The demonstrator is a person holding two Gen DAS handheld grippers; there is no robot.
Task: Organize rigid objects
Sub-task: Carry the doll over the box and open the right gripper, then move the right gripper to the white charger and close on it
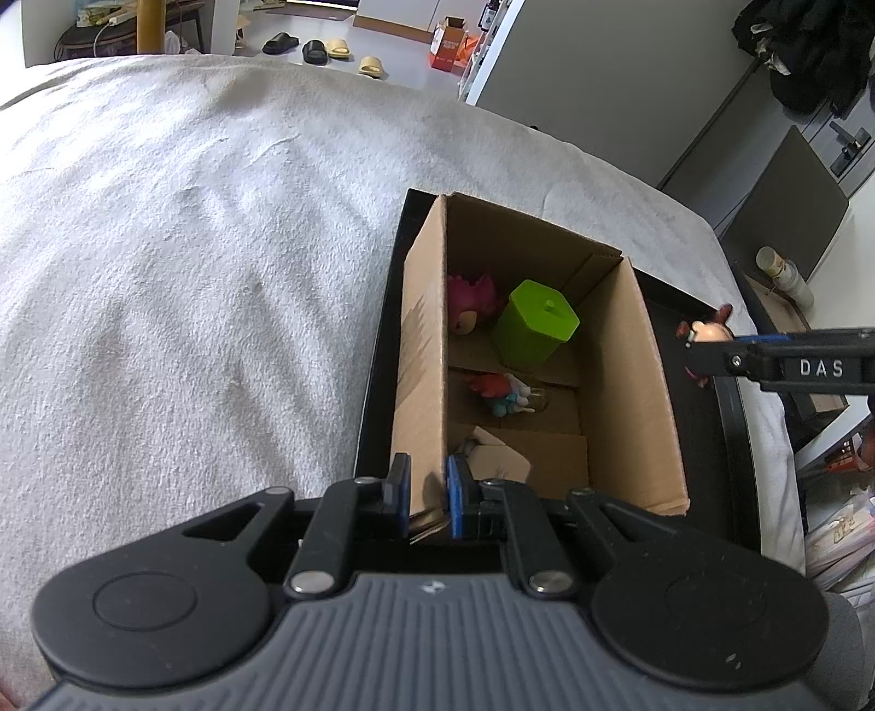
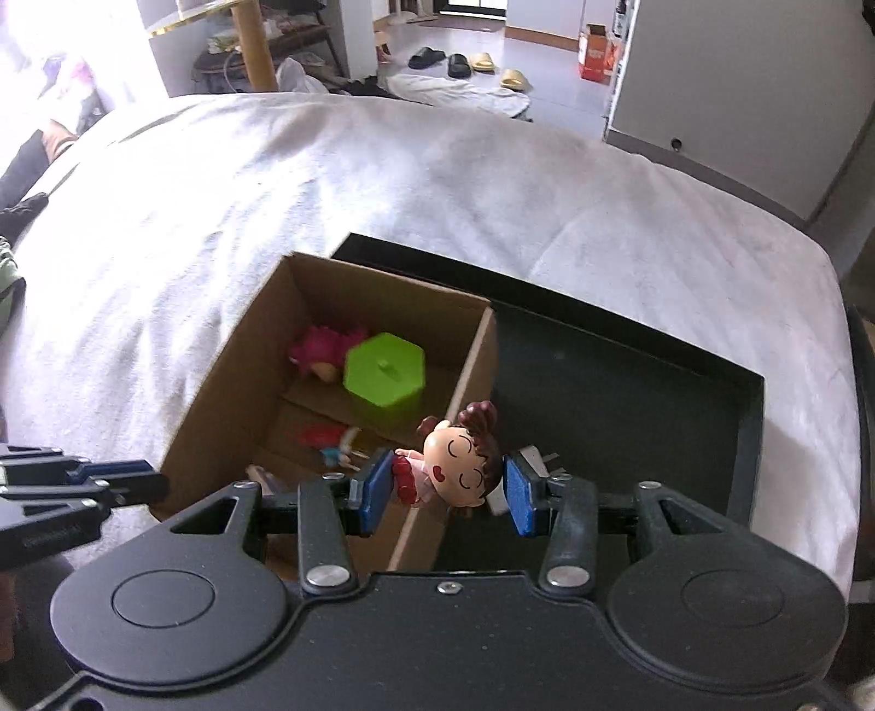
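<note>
An open cardboard box (image 1: pixel 629 383) stands on a black tray (image 1: pixel 711 415). Inside lie a green hexagonal container (image 1: pixel 533 322), a pink toy (image 1: pixel 470 301) and a small colourful figure (image 1: pixel 503 394). My left gripper (image 1: pixel 427 492) is shut on the box's left wall near its front corner. In the right wrist view, my right gripper (image 2: pixel 445 487) is shut on a small doll (image 2: pixel 459 459) with dark red hair and a pink dress. The doll hangs above the box's right wall (image 2: pixel 470 377). The left gripper (image 2: pixel 147 487) shows at the box's (image 2: pixel 229 372) near corner. The green container (image 2: pixel 385 377) sits beyond the doll.
The tray (image 2: pixel 629 394) lies on a bed covered with a white blanket (image 2: pixel 383 180). A small white object (image 2: pixel 533 456) lies on the tray behind the doll. Slippers (image 2: pixel 470 63) and an orange carton (image 2: pixel 596 52) are on the far floor. A grey cabinet (image 2: pixel 738 82) stands at the right.
</note>
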